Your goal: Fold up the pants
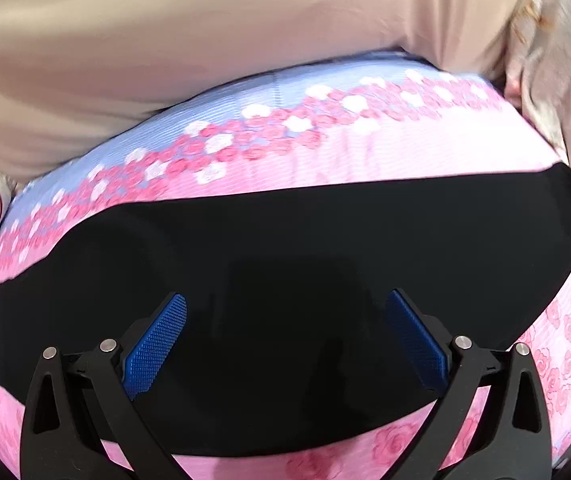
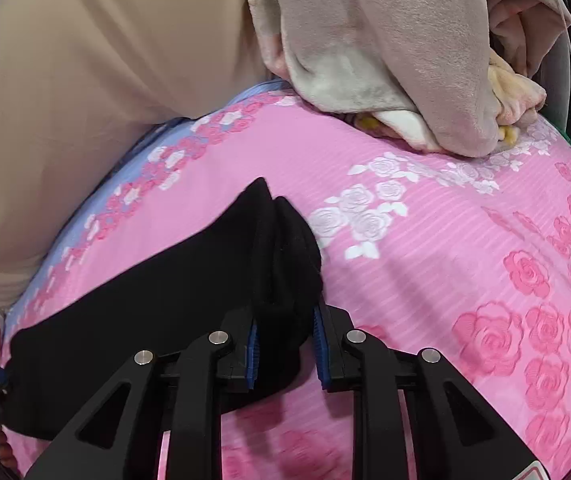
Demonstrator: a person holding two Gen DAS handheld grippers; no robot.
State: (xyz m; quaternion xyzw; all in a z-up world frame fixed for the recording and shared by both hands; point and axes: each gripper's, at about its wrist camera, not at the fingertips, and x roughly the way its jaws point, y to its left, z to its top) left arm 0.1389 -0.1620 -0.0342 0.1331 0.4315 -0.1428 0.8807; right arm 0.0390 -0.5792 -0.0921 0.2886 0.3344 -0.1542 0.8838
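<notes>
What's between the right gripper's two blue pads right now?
In the right wrist view, a bunched end of the black pants sits between the right gripper's blue pads, over the pink floral bedsheet.

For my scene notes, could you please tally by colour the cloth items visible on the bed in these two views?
Black: 1, the pants
Pink floral: 1, the bedsheet
Beige: 1, the smooth cover
Grey-pink plush: 1, the bundled blanket
Total: 4

Heaped blankets [image 2: 385, 40] perhaps blocking far side
</notes>
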